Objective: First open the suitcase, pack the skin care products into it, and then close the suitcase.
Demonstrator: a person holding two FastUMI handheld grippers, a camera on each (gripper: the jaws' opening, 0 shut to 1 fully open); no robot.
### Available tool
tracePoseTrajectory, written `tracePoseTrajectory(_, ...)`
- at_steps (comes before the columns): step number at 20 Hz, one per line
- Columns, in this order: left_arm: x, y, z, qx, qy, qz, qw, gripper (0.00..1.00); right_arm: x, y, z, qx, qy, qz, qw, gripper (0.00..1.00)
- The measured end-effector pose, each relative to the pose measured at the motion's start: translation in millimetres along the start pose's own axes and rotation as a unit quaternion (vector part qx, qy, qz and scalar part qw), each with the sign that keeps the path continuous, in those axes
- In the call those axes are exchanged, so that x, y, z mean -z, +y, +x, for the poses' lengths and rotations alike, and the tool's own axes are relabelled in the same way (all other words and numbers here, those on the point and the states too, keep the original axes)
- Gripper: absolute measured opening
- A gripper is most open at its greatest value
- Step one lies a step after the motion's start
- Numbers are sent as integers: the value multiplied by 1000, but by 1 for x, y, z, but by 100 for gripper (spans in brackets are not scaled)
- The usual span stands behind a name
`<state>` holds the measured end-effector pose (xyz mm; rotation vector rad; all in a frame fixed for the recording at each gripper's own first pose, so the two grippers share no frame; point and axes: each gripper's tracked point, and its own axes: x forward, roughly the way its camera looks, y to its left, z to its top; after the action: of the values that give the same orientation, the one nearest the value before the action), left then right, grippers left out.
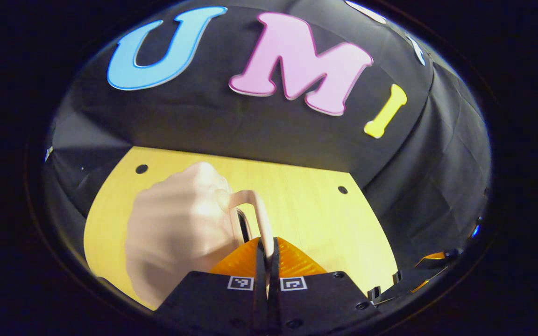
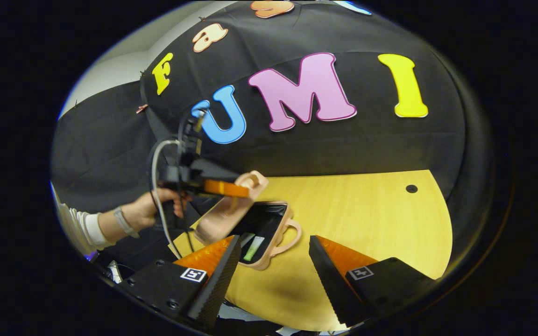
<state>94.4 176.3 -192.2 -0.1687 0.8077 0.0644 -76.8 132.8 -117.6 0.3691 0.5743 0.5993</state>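
While the left hand-held gripper (image 1: 266, 247) pinches the lid handle (image 1: 256, 212) of the pink suitcase (image 2: 250, 228) on the worktop (image 2: 371, 219), the raised lid (image 2: 224, 212) blocks its left side. Ahead of the right hand-held gripper (image 2: 273, 261), whose fingers are spread, two skin care tubes (image 2: 251, 245) lie inside the case.

A staged recording booth, not a home: black cloth (image 2: 343, 140) walls close around a bare wooden tabletop (image 2: 367, 219) with drilled holes (image 2: 411, 188).
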Motion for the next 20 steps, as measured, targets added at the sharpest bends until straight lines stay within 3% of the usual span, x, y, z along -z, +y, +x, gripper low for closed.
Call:
tracePoseTrajectory(3, 49, -8, 51, -46, 64, 48, 996, 6, 9, -22, -26, 20, 0, 14, 1000, 93)
tracePoseTrajectory(6, 62, -16, 67, -62, 68, 74, 993, 10, 16, -43, -44, 41, -5, 12, 999, 93)
tracePoseTrajectory(7, 67, -21, 70, -59, 72, 81, 992, 12, 17, -48, -47, 46, -7, 8, 999, 93)
tracePoseTrajectory(8, 66, -26, 69, -56, 68, 85, 993, 24, 20, -55, -50, 51, -7, 4, 999, 93)
tracePoseTrajectory(9, 58, -30, 65, -63, 52, 88, 993, 31, 23, -60, -52, 55, -6, 0, 998, 93)
tracePoseTrajectory(10, 47, -34, 56, -73, 27, 91, 993, 46, 22, -65, -55, 62, -10, -6, 998, 93)
tracePoseTrajectory(11, 32, -41, 43, -83, -1, 92, 992, 60, 19, -73, -57, 71, -17, -14, 997, 81)
tracePoseTrajectory(12, 18, -53, 24, -87, -34, 94, 991, 78, 15, -81, -59, 80, -26, -25, 996, 94)
tracePoseTrajectory(14, -11, -79, -23, -97, -108, 108, 984, 93, -5, -100, -61, 112, -56, -61, 990, 94)
tracePoseTrajectory(17, -50, -121, -103, -118, -215, 146, 958, 96, -58, -108, -64, 135, -122, -115, 977, 97)
tracePoseTrajectory(19, -66, -143, -153, -112, -273, 124, 948, 95, -100, -101, -64, 149, -169, -135, 965, 97)
tracePoseTrajectory(20, -77, -167, -185, -88, -310, 97, 942, 95, -120, -93, -65, 156, -192, -144, 958, 96)
